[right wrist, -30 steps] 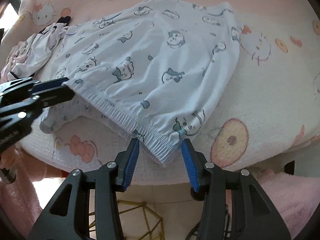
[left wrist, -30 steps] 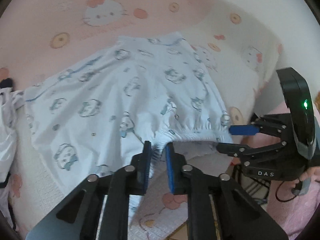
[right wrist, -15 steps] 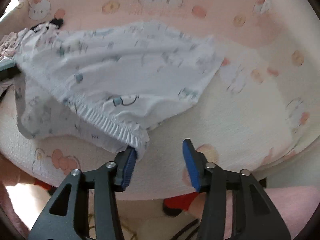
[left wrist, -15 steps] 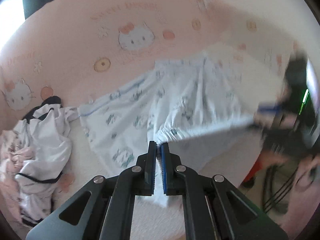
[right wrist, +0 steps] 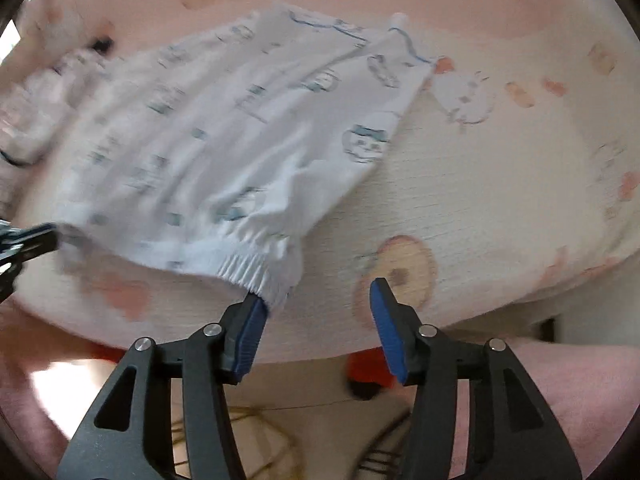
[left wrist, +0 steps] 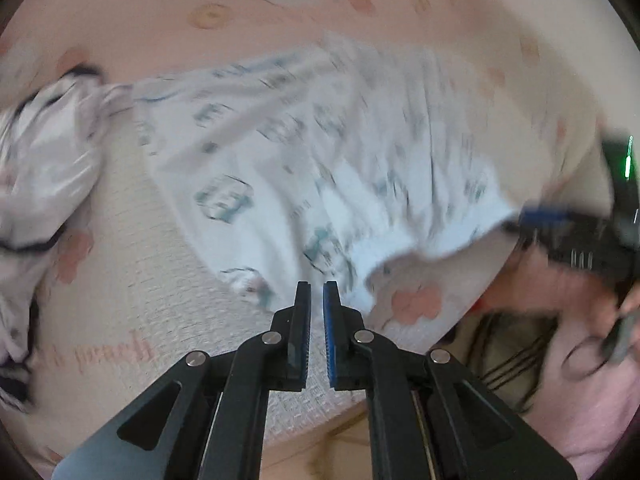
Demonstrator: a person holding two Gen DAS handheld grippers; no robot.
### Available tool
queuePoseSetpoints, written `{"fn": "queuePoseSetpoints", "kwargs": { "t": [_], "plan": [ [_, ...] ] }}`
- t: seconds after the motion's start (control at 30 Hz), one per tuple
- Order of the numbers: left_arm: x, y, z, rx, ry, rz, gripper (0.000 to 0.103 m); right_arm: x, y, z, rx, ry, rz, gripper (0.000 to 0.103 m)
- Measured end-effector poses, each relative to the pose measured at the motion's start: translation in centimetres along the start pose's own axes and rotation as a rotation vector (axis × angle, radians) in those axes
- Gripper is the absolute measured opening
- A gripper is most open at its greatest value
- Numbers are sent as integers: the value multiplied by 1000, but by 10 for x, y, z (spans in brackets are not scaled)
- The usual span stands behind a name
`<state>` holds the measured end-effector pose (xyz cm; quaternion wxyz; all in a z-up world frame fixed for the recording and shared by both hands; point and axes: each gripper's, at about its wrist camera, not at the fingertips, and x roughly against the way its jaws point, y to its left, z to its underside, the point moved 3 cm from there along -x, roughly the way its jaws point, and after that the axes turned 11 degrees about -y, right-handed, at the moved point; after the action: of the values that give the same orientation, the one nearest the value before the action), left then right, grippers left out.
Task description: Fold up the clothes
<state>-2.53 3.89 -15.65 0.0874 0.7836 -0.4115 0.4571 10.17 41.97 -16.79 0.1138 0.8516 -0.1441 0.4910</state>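
While motion smears the left wrist view, the left gripper (left wrist: pixel 317 296) shows its blue pads nearly together, nothing visibly between them, the printed garment (left wrist: pixel 320 152) lying on the pink bed (left wrist: pixel 120 288). Right wrist view: the right gripper (right wrist: pixel 320 300) has just been opening, ribbed waistband (right wrist: pixel 248 268) touching only one pad.

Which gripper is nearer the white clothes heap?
Left. The left gripper is at the waistband end nearest the heap. The right gripper, jaws just opening, waistband corner against one finger, is at the far end, across the shorts.
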Motion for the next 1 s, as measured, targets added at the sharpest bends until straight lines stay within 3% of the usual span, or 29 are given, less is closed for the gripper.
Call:
{"fn": "queuePoseSetpoints", "kwargs": {
  "t": [0.1, 0.17, 0.27, 0.3, 0.37, 0.4, 0.43, 0.53, 0.57, 0.6, 0.67, 0.7, 0.77, 0.87, 0.93, 0.97, 1.0],
  "plan": [
    [10, 30, -2, 161, -27, 41, 9, 13, -6, -5, -91, -22, -153, 54],
    [3, 32, 4, 160, 2, 27, 9, 22, -11, -8, -151, -36, -249, 54],
    [-15, 15, 14, 99, 73, 38, 11, 16, -24, -11, -195, -29, -161, 54],
    [-20, 9, 17, 81, 96, 34, 16, 10, -27, -9, -205, -5, -100, 54],
    [-32, 0, 23, 76, 129, 6, 36, -6, -33, -8, -229, 39, -60, 54],
    [-34, 0, 23, 99, 130, 9, 45, -14, -36, -8, -242, 60, -44, 54],
    [-35, 0, 23, 122, 132, 12, 48, -19, -36, -8, -268, 79, -68, 54],
    [-35, 4, 21, 194, 124, 45, 47, -23, -32, -10, -283, 82, -121, 54],
    [-35, 6, 21, 186, 121, 26, 41, -25, -30, -10, -264, 87, -123, 54],
    [-35, 7, 20, 177, 118, 7, 18, -28, -27, -10, -246, 91, -125, 54],
    [-35, 10, 19, 161, 113, -32, 8, -31, -22, -12, -210, 86, -108, 56],
    [-32, 11, 17, 153, 97, -55, 3, -31, -20, -14, -190, 77, -97, 52],
    [-17, 16, 9, 142, 49, -107, 3, -28, -18, -19, -153, 39, -60, 35],
    [-1, 31, 9, 141, 32, -153, 3, -29, -20, -21, -129, 38, -14, 35],
    [5, 30, 8, 139, 21, -100, 6, -29, -21, -24, -137, 41, -19, 37],
    [8, 21, 8, 89, 6, -101, 8, -28, -21, -25, -139, 42, -19, 38],
    [10, 10, 8, 37, -10, -100, 16, -28, -21, -26, -143, 41, -19, 39]
  ]
}}
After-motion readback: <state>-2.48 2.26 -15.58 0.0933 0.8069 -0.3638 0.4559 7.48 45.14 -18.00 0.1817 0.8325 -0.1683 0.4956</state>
